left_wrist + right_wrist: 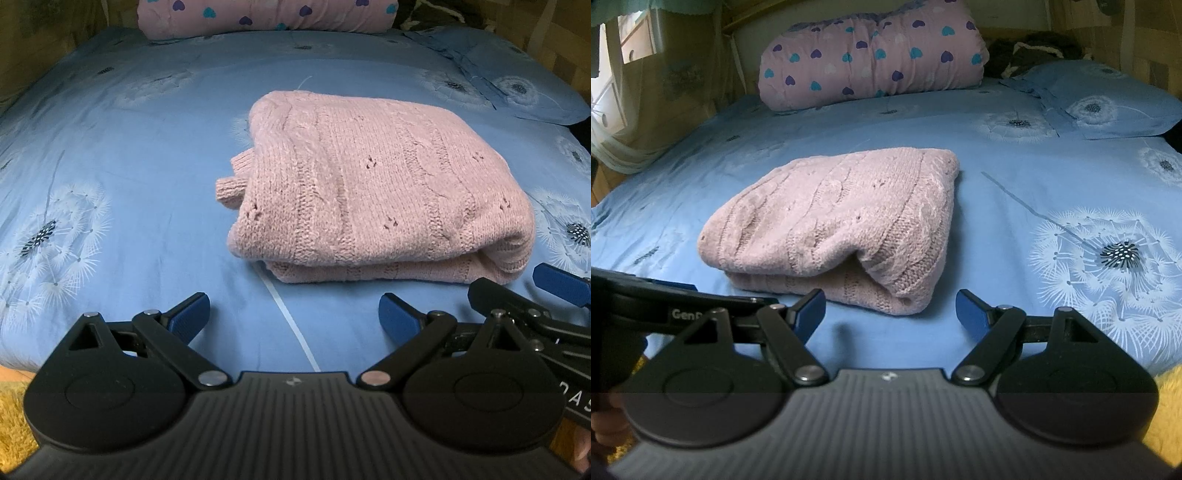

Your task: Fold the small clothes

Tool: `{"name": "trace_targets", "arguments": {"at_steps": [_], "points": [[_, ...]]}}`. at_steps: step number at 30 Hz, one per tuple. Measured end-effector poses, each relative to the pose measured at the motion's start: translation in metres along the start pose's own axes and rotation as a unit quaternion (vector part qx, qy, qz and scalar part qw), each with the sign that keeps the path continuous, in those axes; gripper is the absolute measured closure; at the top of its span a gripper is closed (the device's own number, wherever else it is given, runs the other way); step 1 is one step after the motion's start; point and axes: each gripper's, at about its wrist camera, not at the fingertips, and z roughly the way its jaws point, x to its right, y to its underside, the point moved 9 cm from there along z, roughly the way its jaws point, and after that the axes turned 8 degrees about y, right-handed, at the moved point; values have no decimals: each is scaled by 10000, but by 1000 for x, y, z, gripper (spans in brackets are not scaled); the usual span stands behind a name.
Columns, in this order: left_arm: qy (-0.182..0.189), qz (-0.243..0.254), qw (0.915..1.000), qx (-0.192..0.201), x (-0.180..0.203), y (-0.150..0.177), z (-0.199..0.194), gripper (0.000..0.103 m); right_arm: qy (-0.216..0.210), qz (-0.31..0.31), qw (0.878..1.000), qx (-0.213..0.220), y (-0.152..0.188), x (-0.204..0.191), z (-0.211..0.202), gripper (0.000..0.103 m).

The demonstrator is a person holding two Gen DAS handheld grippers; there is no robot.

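Sweater (pixel 373 184): pink knit, folded, frame centre, on blue sheet (pixel 129 166).
Left gripper (pixel 293 314): lower centre, jaws apart, empty, just short of the sweater.
Right gripper (pixel 890 310): jaws apart, empty, near fold's corner.
Pillow (pixel 871 55): top, heart-printed.

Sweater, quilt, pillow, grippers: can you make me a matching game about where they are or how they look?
Things:
1. sweater
2. quilt
3. pillow
4. left gripper and right gripper

Descriptions:
A. rolled up, pink with hearts, at the far end of the bed
B. open, holding nothing
C. folded, pink knit, in the middle of the sheet
D. blue with dandelions, far right corner

Pairs: 1-C, 2-A, 3-D, 4-B
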Motion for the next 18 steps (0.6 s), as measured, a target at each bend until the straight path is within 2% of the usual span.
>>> {"name": "trace_targets", "arguments": {"at_steps": [18], "points": [[-6,6,10000,-2,-3,-1,1,3,-2,-1,10000,7,0,0,0,24]]}}
